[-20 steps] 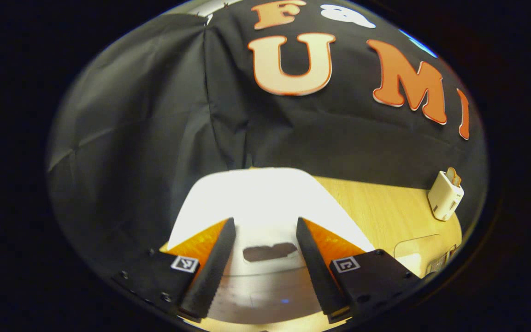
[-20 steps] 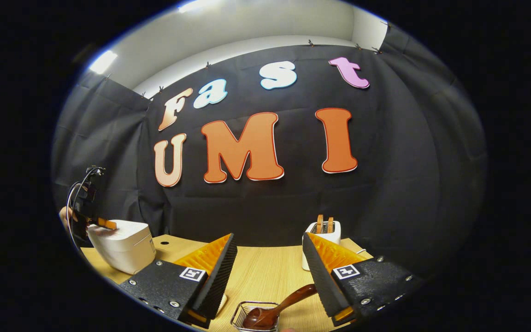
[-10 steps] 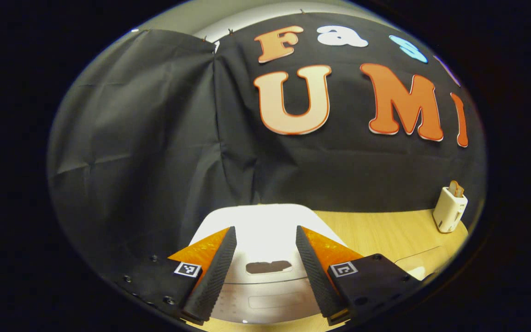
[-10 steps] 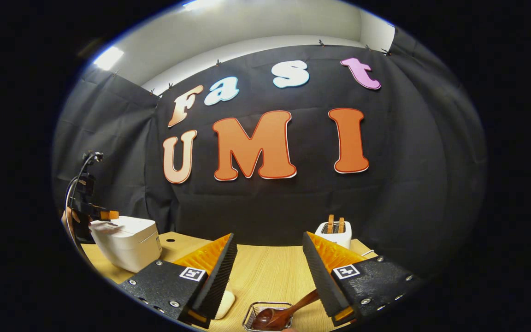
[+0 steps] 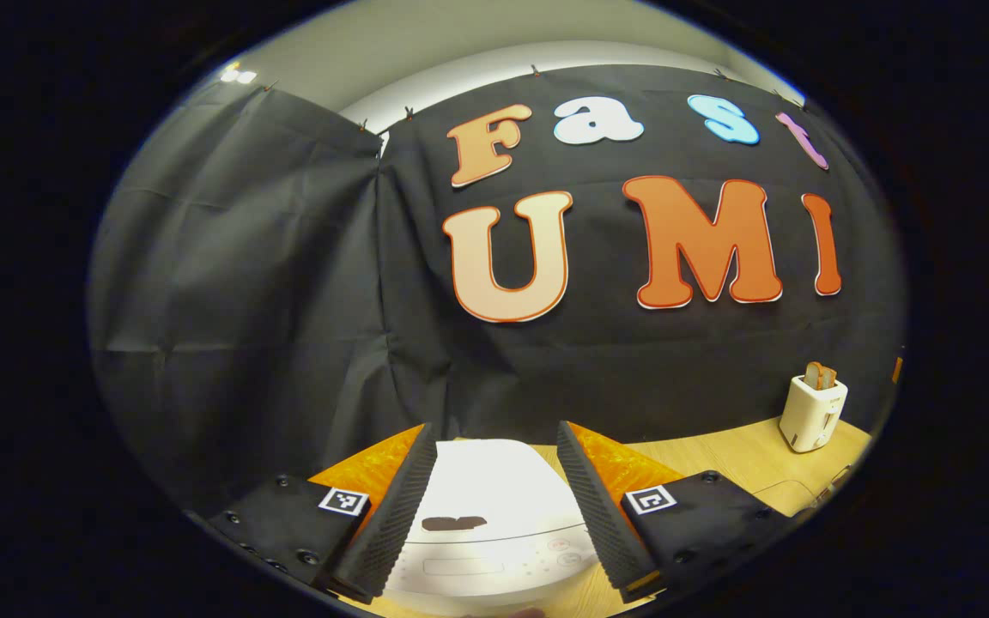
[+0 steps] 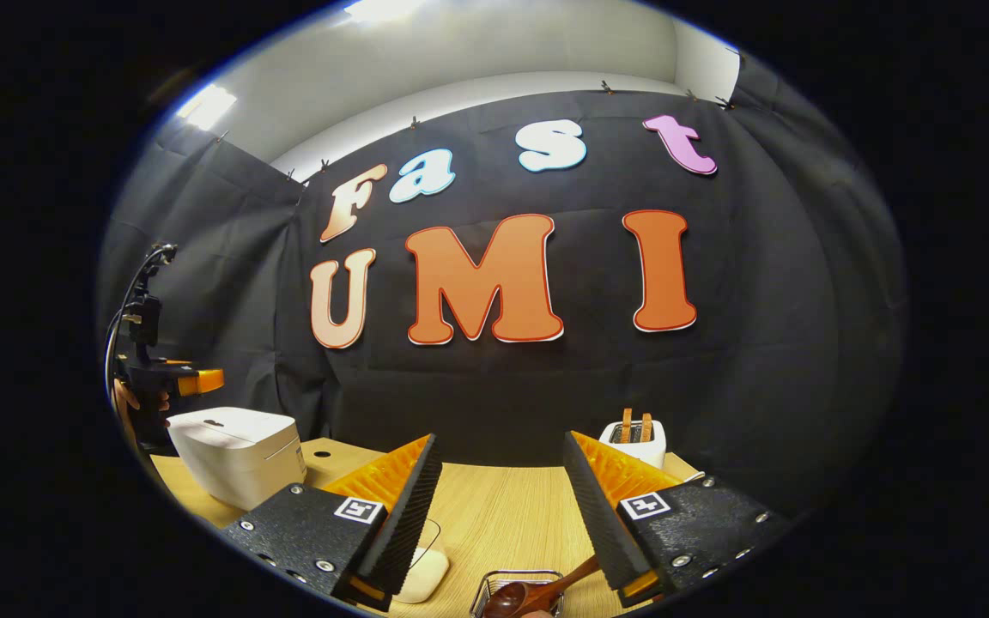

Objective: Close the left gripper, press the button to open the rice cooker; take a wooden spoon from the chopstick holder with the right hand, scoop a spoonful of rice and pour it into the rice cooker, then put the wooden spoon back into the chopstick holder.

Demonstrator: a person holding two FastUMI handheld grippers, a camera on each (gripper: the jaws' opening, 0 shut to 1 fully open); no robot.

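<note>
The white rice cooker (image 5: 494, 524) sits low between my left gripper's fingers, lid down, with a dark patch on its top. My left gripper (image 5: 494, 429) is open and hangs above the cooker, apart from it. In the right gripper view the rice cooker (image 6: 237, 455) stands at the far left with the left gripper (image 6: 194, 380) above it, held by a hand (image 6: 130, 399). My right gripper (image 6: 500, 438) is open and holds nothing. Below it a wooden spoon (image 6: 537, 592) lies in a wire holder (image 6: 494, 585) on the table.
A white toaster (image 6: 632, 436) with two brown slices stands at the back of the wooden table (image 6: 503, 515); the same toaster (image 5: 814, 412) is at the right in the left gripper view. A small white object (image 6: 421, 571) lies by the right gripper's left finger.
My left gripper has lifted up and back from the cooker's lid, which stays down. The right gripper's view has drifted slightly, with the spoon and wire holder sinking toward the bottom edge.
</note>
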